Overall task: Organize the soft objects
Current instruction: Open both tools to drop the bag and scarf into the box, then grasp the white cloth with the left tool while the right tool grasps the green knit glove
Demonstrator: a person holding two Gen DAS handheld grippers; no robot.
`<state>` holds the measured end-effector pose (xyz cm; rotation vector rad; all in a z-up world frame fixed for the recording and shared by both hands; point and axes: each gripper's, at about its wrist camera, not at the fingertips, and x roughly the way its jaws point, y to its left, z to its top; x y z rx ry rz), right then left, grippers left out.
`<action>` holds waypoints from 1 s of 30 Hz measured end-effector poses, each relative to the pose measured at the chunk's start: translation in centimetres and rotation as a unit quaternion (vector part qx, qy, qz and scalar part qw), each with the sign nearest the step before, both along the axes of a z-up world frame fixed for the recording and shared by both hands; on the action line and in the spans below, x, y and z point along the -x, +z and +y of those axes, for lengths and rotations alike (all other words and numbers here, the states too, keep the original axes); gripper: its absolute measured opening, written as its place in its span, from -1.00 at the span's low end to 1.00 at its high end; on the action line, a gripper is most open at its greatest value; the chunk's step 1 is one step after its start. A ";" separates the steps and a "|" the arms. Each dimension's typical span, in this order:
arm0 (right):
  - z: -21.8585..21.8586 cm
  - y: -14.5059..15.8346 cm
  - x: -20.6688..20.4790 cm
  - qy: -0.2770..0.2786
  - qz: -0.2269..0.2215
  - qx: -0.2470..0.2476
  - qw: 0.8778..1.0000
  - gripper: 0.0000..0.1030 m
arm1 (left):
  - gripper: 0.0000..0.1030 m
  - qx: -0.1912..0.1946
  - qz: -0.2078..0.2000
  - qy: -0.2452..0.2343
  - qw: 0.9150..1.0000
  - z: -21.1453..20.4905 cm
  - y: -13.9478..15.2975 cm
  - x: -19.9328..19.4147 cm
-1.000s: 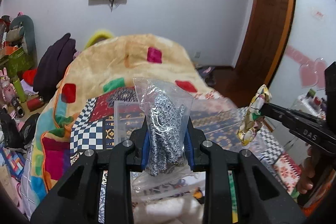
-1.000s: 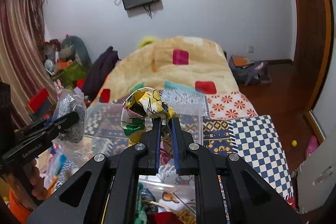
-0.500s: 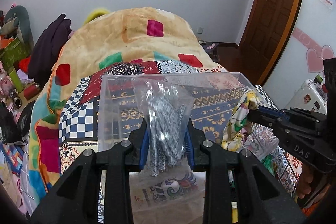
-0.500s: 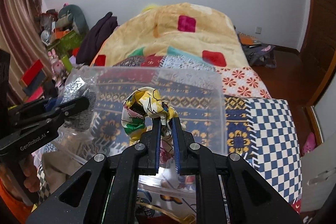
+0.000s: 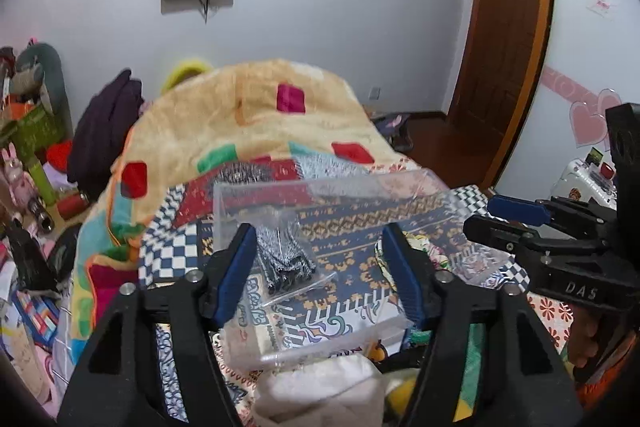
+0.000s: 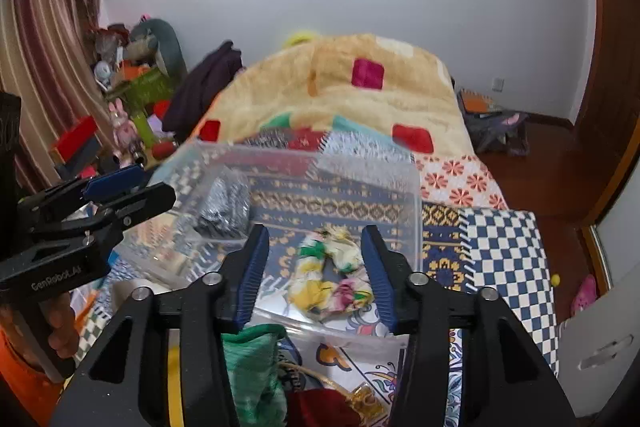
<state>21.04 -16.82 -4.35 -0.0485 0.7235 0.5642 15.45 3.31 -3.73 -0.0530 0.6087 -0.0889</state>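
Both grippers, left (image 5: 320, 271) and right (image 6: 314, 273): jaws now wide, nothing held.
We have just dropped bagged gloves (image 5: 285, 259) at 10 o'clock and scarf (image 6: 330, 275) at 6 o'clock into the bin (image 6: 416, 227); two items sorted.

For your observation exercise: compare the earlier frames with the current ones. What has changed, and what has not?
Both grippers opened: the left gripper dropped the bagged grey item and the right gripper dropped the floral cloth into the clear bin. The bin remains on the bed.
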 end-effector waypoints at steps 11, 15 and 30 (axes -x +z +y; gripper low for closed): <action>-1.2 2.2 4.8 0.021 -0.047 -0.006 0.999 0.43 | 0.97 -0.026 -0.044 0.006 0.999 -1.0 1.1 5.8; -1.2 1.0 5.8 0.032 -0.036 0.003 0.999 0.44 | 0.98 -0.023 -0.032 0.005 0.999 -1.0 -0.2 6.8; -0.6 -5.4 5.8 0.052 0.051 0.023 0.997 0.39 | 0.98 -0.012 0.046 0.031 0.998 0.3 -7.2 7.0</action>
